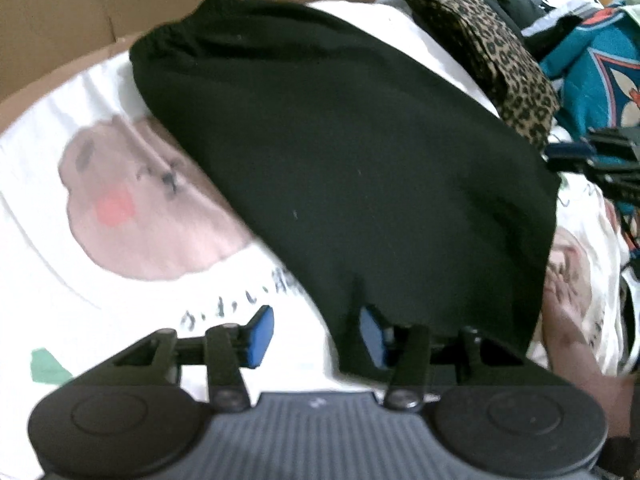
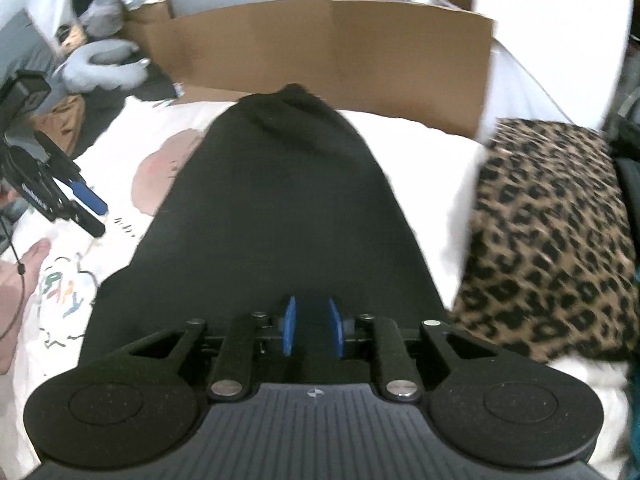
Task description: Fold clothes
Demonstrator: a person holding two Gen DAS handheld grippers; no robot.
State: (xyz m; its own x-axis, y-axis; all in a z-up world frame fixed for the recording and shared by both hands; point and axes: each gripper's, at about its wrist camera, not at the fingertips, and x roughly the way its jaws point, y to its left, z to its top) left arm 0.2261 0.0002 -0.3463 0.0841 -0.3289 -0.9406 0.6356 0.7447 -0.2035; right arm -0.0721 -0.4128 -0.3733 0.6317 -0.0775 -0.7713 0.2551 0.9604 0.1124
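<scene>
White printed bedsheet (image 1: 60, 152) under black garment (image 1: 340, 160), my left tongs (image 1: 316, 334) angled steeply down, open, right tongs (image 2: 313, 330) parted, gripping nothing, sheet writing too blurry.

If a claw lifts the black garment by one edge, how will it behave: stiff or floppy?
Probably floppy: the black garment lies flat and follows the white printed sheet beneath, with soft wrinkles at its far end. It likely sags and unfolds if lifted by one edge. It looks thin, so probably light.
</scene>
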